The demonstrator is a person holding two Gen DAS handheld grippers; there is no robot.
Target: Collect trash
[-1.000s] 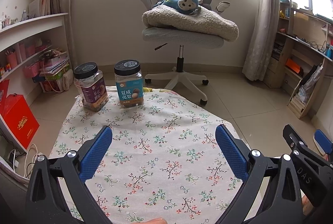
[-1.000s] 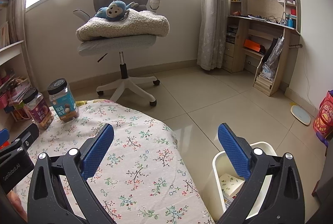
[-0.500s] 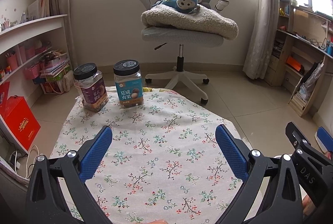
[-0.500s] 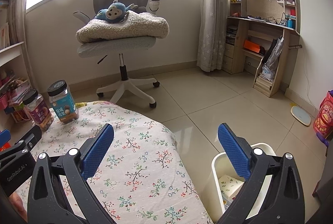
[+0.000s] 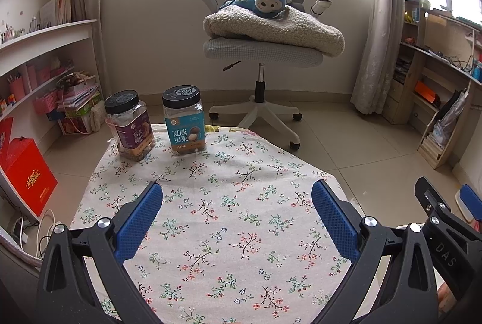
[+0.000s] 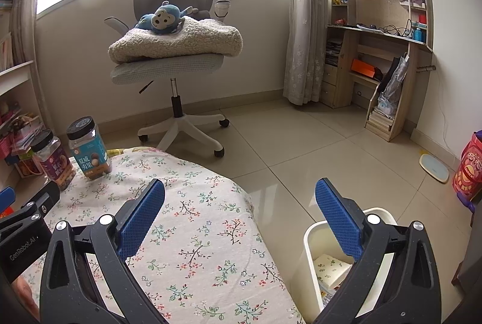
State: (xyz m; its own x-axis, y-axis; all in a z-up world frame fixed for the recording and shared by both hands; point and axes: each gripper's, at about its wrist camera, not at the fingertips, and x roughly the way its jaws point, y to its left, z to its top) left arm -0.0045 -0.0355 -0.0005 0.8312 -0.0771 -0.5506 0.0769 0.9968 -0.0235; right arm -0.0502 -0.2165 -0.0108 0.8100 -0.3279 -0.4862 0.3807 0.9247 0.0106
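My left gripper (image 5: 237, 197) is open and empty above a table with a floral cloth (image 5: 229, 221). My right gripper (image 6: 240, 197) is open and empty, over the table's right edge. A white bin (image 6: 310, 251) stands on the floor beside the table, under my right fingers, with paper items inside (image 6: 330, 269). Two lidded jars stand at the far left of the table: a purple-labelled jar (image 5: 130, 125) and a teal-labelled jar (image 5: 184, 120). No loose trash shows on the cloth.
A grey office chair (image 5: 262, 53) with a folded blanket and a blue plush monkey (image 5: 265, 1) stands beyond the table. White shelves (image 5: 36, 59) and a red box (image 5: 25, 173) are at the left. A wooden desk unit (image 6: 382, 59) is at the right.
Both grippers have shifted only slightly; the view has drifted a little. Both stay open and empty.
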